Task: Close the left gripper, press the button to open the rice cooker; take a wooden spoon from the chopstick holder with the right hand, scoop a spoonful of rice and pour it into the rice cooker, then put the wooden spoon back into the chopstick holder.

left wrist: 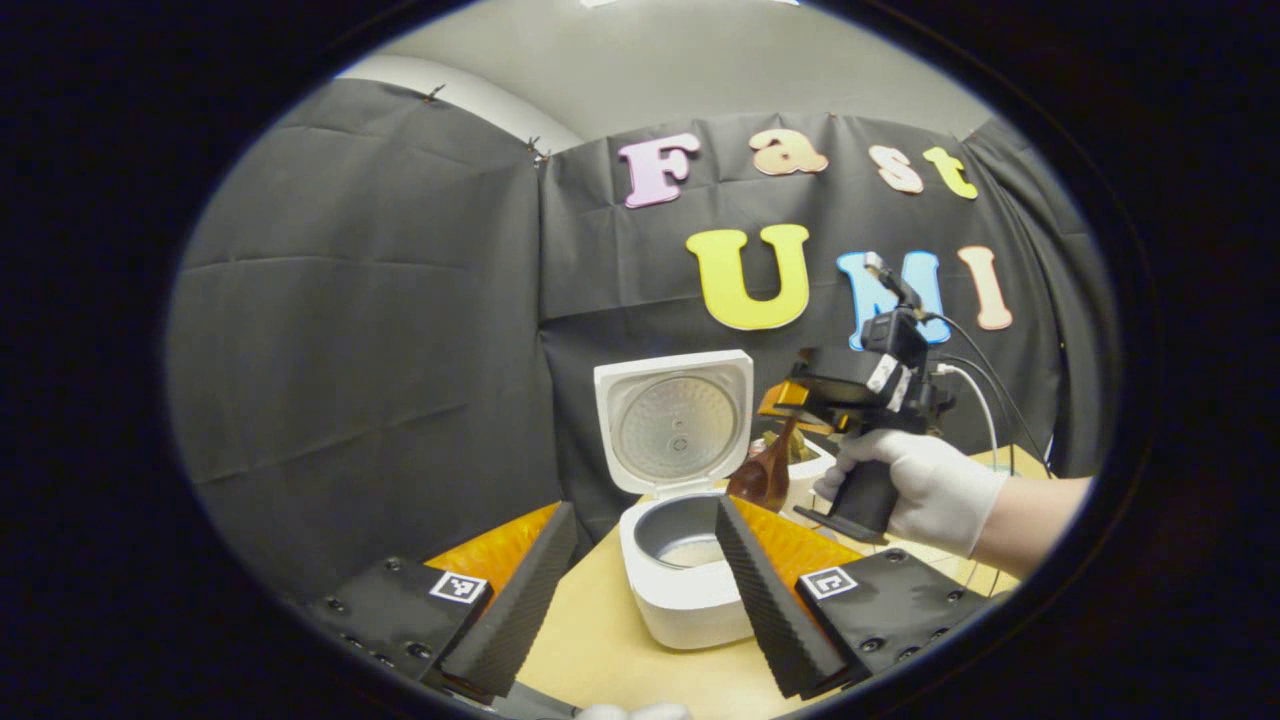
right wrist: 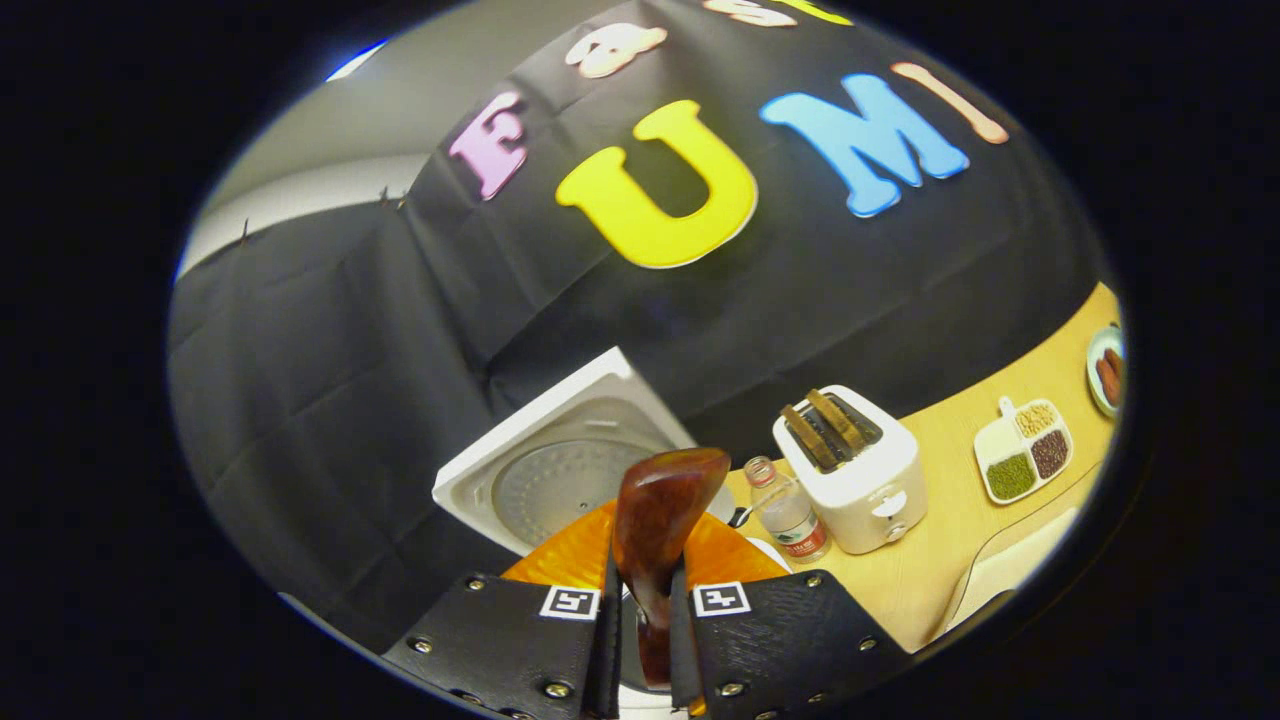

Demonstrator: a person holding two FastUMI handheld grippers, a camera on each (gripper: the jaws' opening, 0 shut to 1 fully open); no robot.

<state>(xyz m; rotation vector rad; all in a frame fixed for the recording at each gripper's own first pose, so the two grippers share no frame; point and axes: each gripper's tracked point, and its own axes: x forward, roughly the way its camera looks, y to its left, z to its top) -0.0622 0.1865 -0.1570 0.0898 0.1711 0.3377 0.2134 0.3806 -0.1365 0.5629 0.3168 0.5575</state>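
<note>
I see the rice cooker [left wrist: 690, 585] standing open on the table, rice in its pot. My left gripper [left wrist: 640, 590] is wide open, empty. My right gripper [right wrist: 645, 640] pinches the wooden spoon [right wrist: 658, 520] by its handle; I judge it light, stiff and smooth.

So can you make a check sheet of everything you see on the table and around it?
Surface: tan table, bare in front of the cooker.
Job's things: rice cooker lid up, rice inside; wooden spoon.
Clutter: toaster, water bottle, divided dish of beans.
Grippers: left gripper jaws open; right gripper jaws clamp the spoon, held by a gloved hand.
Cables: cables trail from the right gripper.
Surroundings: black cloth wall.
</note>
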